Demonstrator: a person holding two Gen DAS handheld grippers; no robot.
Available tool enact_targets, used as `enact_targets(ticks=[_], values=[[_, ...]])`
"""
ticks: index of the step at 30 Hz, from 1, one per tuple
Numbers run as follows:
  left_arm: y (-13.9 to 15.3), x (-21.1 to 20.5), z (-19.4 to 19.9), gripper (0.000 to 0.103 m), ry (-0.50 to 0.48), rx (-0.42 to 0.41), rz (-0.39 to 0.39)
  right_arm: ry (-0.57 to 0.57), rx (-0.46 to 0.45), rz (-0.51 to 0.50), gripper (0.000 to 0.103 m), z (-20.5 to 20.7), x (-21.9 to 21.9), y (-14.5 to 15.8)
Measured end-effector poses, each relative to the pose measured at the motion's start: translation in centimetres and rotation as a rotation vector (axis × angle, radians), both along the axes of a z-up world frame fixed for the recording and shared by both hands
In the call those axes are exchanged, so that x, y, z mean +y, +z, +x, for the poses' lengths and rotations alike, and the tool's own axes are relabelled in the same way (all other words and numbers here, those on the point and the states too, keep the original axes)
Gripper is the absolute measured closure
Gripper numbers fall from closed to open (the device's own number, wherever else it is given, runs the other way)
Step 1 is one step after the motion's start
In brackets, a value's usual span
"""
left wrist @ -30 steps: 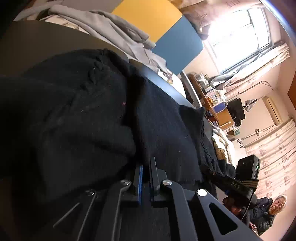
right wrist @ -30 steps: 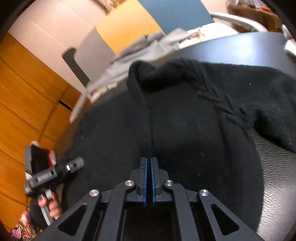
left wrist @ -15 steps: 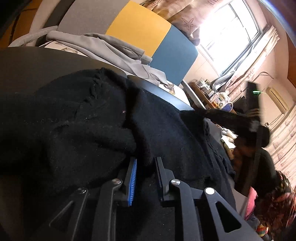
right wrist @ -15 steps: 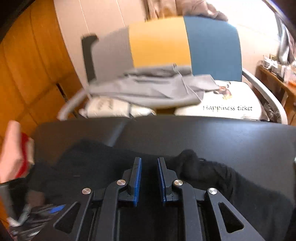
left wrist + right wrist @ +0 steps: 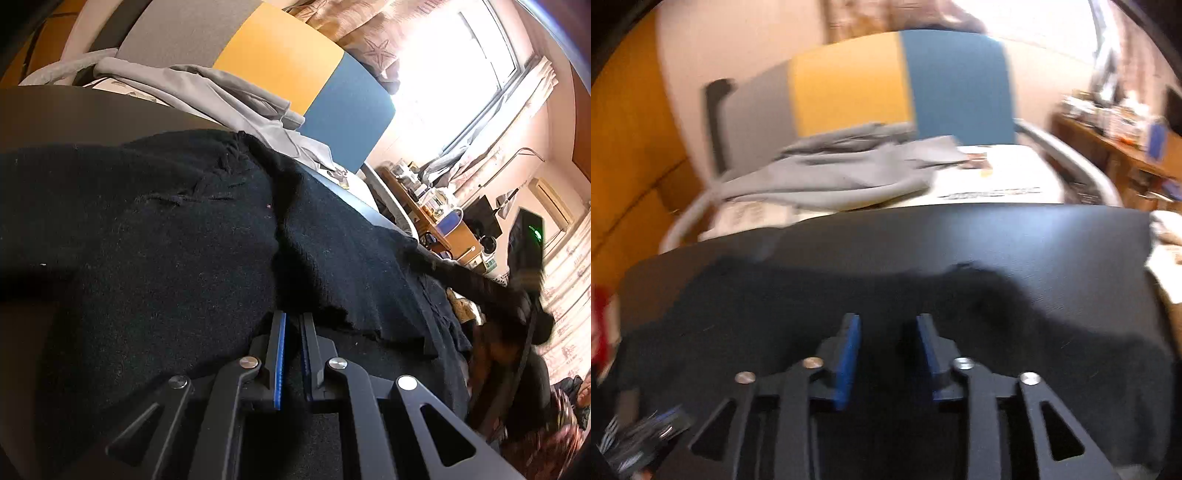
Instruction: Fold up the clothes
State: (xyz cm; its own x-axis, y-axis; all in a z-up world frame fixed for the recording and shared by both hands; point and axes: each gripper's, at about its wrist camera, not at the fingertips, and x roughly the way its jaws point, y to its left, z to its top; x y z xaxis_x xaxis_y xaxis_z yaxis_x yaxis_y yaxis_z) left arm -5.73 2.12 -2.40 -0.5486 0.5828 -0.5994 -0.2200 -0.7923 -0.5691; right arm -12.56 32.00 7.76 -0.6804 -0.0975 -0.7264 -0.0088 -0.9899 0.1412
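- Black knit sweater point(image 5: 177, 236) lies spread on the dark counter point(image 5: 997, 236); in the left wrist view it fills most of the frame, with a thick fold line running from its far edge down toward the jaws.
- Left gripper point(image 5: 291, 325): jaws nearly together, a narrow gap showing between the blue pads. Their tips are tucked under the sweater's frayed-looking near edge; some fabric seems to sit between them, but whether it is firmly pinched I cannot tell.
- Right gripper point(image 5: 888, 332): jaws clearly apart, nothing between them. It hangs low over the near part of the sweater point(image 5: 775, 314). This view is motion-blurred, so detail on the cloth is poor.
- Beyond the counter: a chair point(image 5: 905, 81) with grey, yellow and blue back panels, a grey garment point(image 5: 842, 173) draped over its seat. A sleeve-like strip of the sweater trails off toward the right of the left wrist view.
- Judged step: between folds. One layer looks already laid over; the right side is free to take a new grasp.
- Next move, as I read it: the right jaws need to come down on an edge or the loose sleeve and close on it, while the left end keeps the hem steady so the cloth does not drag across the counter.
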Motion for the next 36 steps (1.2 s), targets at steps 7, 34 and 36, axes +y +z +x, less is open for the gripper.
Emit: enact_targets(ticks=[7, 34, 36], values=[[-0.1, 0.0, -0.3, 0.096, -0.003, -0.005, 0.014, -0.027, -0.069, -0.013, 0.065, 5.6, 0.6, -2.4], [2.6, 7.0, 0.4, 0.079, -0.092, 0.097, -0.365, 0.006, -0.091, 0.051, 0.060, 6.2, 1.1, -3.5], [2.3, 6.3, 0.5, 0.079, -0.087, 0.084, -0.321, -0.037, -0.077, 0.085, 0.060, 5.8, 1.9, -3.5]])
